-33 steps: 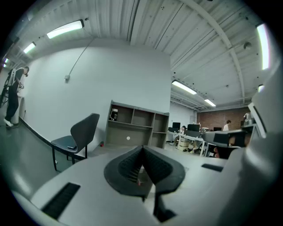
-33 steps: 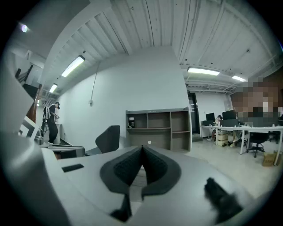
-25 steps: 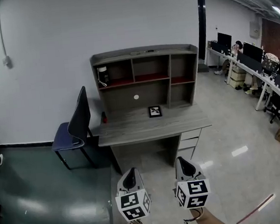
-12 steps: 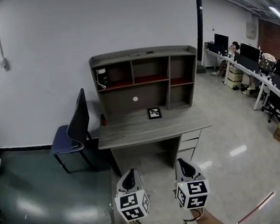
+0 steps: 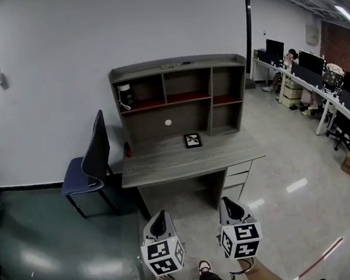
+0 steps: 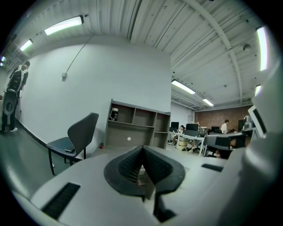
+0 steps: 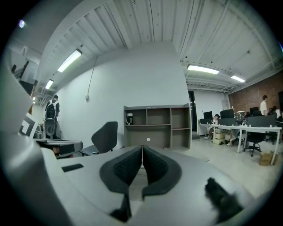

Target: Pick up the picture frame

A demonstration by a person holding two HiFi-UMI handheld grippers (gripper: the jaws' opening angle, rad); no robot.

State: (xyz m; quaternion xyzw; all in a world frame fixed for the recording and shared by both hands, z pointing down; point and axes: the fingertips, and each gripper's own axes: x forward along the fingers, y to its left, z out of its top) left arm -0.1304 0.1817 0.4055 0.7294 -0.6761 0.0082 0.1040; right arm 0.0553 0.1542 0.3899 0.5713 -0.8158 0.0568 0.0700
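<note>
**STATUS: BOTH GRIPPERS CLENCHED AND EMPTY, PICTURE FRAME ON DESK**

**1. Grippers**
- Left gripper (image 5: 159, 216): jaws clenched, ribbed pads (image 6: 131, 164) pressed face to face, nothing between them. Hovers over the floor at the near side of the head view, well apart from the desk (image 5: 165, 165).
- Right gripper (image 5: 228, 202): jaws likewise clenched, only a hairline seam between the pads (image 7: 129, 165), nothing held. Hovers just beside the left gripper at about the same height.
- Both aimed toward the desk, nearly level.

**2. Task object**
- Picture frame (image 5: 192, 140): small, black-edged, with a pale picture inside. Sits on the desk top near the back edge, about midway between the left and right edges, just in front of the hutch (image 5: 177, 68). Lying flat or propped up: cannot tell. Touched by neither gripper.

**3. Desk layout**
- Hutch along the back edge: grey, with open compartments.
- Dark container (image 5: 125, 96) with a white cord in the upper left compartment.
- White round dot (image 5: 168, 123) on the back panel of the lower bay.
- Small red item (image 5: 127, 149) near the back left corner of the desk.
- Drawers (image 5: 237, 173) under the right end.

**4. Surroundings**
- Blue-seated chair (image 5: 91, 160) beside the left edge of the desk, against the white wall.
- Long tables with monitors (image 5: 316, 70) well off to the right.
</note>
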